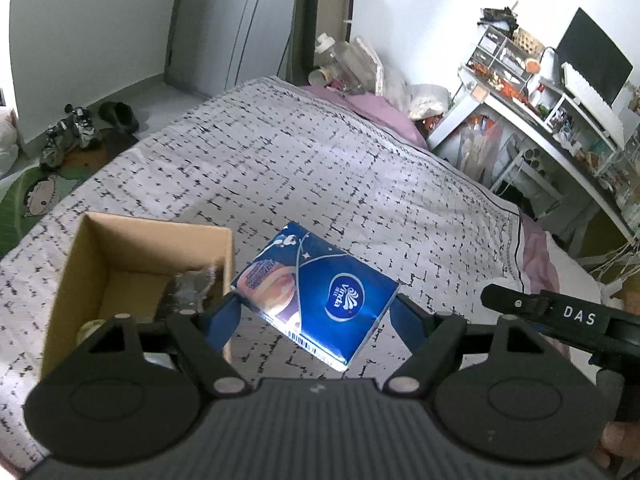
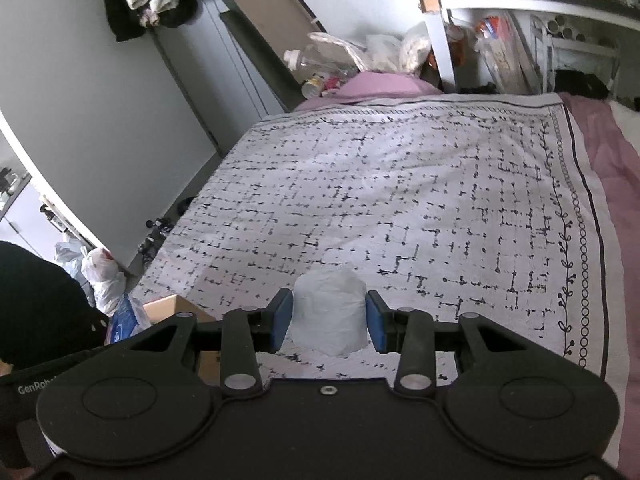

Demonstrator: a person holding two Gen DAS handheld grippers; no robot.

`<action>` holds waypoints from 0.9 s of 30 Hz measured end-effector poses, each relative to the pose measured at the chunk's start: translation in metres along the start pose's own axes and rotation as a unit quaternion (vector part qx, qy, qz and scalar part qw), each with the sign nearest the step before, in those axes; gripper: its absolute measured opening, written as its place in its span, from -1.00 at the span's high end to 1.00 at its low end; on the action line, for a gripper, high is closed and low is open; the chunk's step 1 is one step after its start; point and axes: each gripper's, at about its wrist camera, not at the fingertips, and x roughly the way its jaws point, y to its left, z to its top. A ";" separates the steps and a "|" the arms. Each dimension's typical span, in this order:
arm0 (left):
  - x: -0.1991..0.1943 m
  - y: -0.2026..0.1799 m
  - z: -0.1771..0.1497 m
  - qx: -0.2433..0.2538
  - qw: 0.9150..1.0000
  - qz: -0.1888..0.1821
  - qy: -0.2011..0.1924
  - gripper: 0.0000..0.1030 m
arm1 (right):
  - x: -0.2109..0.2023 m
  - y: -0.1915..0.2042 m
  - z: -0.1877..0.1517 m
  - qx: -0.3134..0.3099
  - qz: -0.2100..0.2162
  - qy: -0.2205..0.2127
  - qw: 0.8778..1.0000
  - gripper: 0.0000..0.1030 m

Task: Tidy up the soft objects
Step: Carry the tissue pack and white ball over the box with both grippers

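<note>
Left wrist cam: the left gripper (image 1: 316,312) is clamped across a blue tissue pack (image 1: 316,294), held up over the patterned bedspread (image 1: 320,168), right beside the open cardboard box (image 1: 132,276) sitting near the bed's left edge. Right wrist cam: the right gripper (image 2: 329,322) has its blue pads squeezing a white toilet paper roll (image 2: 330,312), lifted above the near part of the bedspread.

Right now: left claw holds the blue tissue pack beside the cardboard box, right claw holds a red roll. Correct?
One error: the roll in the right claw is white, not red, per the right wrist view. The rest stands: the left claw holds the blue tissue pack beside the cardboard box.
</note>
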 end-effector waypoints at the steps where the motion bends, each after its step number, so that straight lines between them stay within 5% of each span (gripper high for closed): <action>1: -0.004 0.003 0.000 -0.002 1.000 0.000 -0.002 -0.56 | -0.002 0.003 0.000 -0.003 0.001 -0.002 1.000 0.24; 27: -0.053 0.099 0.000 -0.049 0.998 0.013 -0.027 -0.56 | -0.030 0.092 -0.006 -0.071 0.030 -0.005 0.997 0.24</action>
